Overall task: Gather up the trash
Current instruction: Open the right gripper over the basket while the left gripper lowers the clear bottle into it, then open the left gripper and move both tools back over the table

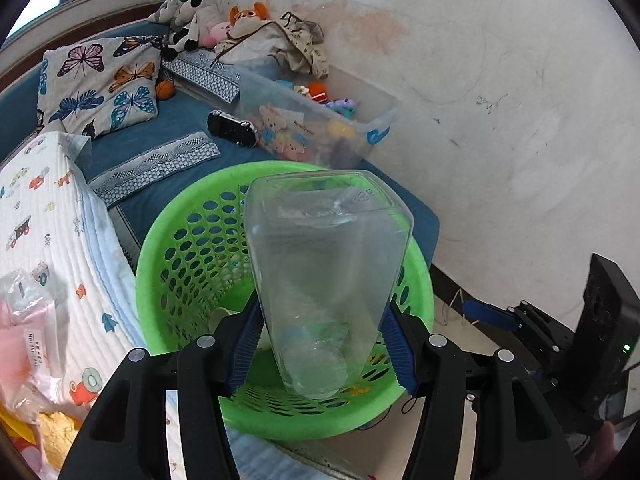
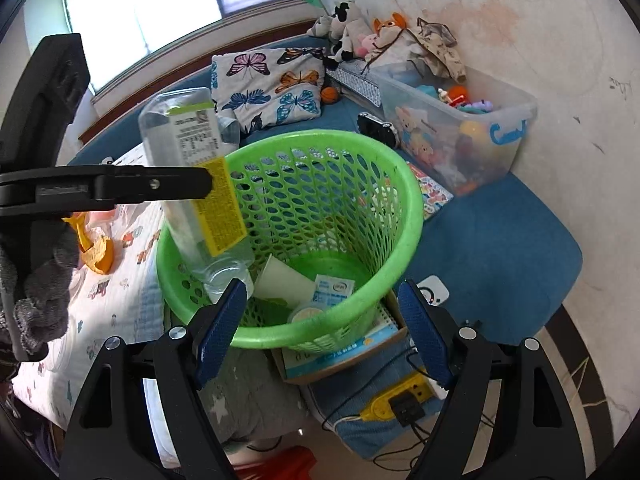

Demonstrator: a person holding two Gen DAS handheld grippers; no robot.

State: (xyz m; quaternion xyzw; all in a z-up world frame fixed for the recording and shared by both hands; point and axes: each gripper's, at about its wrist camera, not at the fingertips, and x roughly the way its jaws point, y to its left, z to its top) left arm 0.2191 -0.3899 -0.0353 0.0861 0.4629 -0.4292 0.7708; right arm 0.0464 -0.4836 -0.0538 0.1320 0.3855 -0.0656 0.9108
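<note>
Left wrist view: clear plastic bottle point(image 1: 328, 280) clamped between the fingers of the left gripper point(image 1: 320, 344), neck nearest, poised over the green basket point(image 1: 160, 264) for dropping.

Right wrist view: right gripper point(image 2: 322, 330) spread wide, empty, near the basket rim; bottle tilted above the left rim; paper cup point(image 2: 286, 282) and wrappers already inside.

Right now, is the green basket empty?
No, the green basket already holds a white paper cup and a small packet on its floor.
</note>
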